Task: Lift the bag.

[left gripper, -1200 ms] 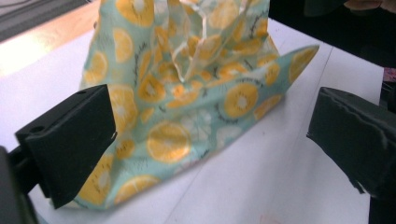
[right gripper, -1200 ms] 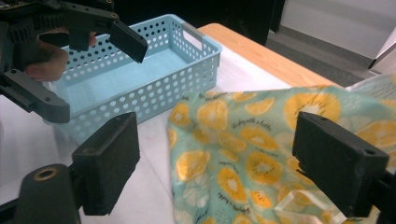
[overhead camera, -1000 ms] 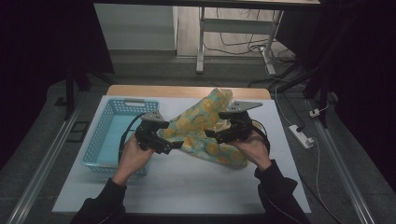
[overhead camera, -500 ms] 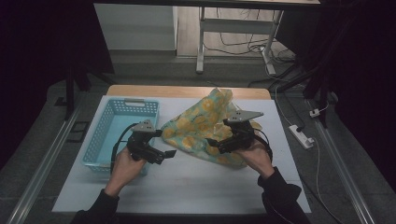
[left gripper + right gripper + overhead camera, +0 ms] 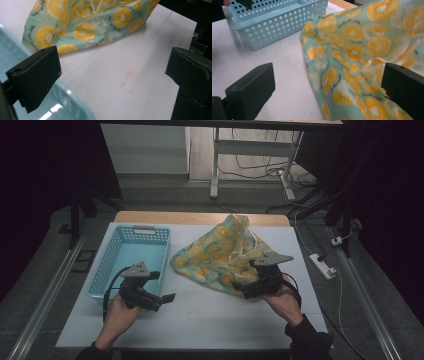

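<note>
the cloth, printed with orange and kiwi slices on mint green, lies crumpled on the white table, just right of the basket and apart from it. its far corner humps up toward the table's back edge, so it reads as dropped loosely rather than laid flat, likely waiting to be gathered or folded.

the right gripper sits at the cloth's near right edge with its jaws spread wide; they have just been opening, and in the right gripper view the cloth lies below and between them with no pad pressing on it. that looks like a release, or a reset for a new hold.

the left gripper is off the cloth, near the basket's front right corner, jaws spread over bare table with nothing between them. it seems parked clear so the cloth can settle.

the basket is light blue plastic with perforated walls, and what shows of its inside looks empty.
</note>
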Action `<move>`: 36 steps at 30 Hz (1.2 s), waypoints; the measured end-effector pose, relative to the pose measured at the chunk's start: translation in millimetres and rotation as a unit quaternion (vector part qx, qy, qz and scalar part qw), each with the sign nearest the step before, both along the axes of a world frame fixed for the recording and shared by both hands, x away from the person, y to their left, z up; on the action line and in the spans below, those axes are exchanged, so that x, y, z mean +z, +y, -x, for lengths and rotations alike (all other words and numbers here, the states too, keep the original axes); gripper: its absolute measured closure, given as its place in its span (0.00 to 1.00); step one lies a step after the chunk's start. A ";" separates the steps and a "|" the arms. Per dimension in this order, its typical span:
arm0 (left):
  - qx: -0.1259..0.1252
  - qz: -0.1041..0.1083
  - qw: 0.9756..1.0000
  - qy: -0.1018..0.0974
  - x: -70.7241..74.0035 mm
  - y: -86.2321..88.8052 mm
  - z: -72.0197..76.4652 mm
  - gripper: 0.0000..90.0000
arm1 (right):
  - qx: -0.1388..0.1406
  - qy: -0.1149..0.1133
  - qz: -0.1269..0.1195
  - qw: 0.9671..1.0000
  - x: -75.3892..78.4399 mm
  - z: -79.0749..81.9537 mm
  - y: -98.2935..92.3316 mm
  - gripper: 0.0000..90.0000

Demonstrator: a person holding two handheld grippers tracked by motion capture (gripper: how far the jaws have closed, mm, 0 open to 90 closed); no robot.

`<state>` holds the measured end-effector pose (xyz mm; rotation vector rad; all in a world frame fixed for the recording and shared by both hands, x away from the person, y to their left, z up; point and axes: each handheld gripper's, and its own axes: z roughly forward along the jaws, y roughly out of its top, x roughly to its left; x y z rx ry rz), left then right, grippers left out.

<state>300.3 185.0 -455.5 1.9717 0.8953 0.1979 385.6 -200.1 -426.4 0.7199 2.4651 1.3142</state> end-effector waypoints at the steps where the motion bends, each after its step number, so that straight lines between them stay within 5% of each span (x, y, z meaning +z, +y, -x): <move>1: 0.004 0.000 1.000 -0.001 -0.7 2.2 3.6 0.00 | -0.001 0.000 -0.001 1.000 -1.6 2.5 -1.8 0.00; 13: 0.051 -0.004 0.999 -0.005 -11.3 28.9 49.4 0.00 | -0.037 -0.017 -0.011 0.999 -10.5 38.5 -34.6 0.00; 24: 0.093 -0.018 0.996 0.006 -29.6 51.8 79.6 0.00 | -0.076 -0.010 0.012 0.997 -31.4 64.1 -63.4 0.00; 29: 0.118 -0.048 0.992 0.010 -39.3 57.4 91.7 0.00 | -0.100 -0.001 0.021 0.995 -42.0 72.9 -78.9 0.00; 36: 0.130 -0.050 0.990 0.035 -55.9 70.9 97.5 0.00 | -0.136 0.015 0.038 0.990 -58.9 82.2 -103.1 0.00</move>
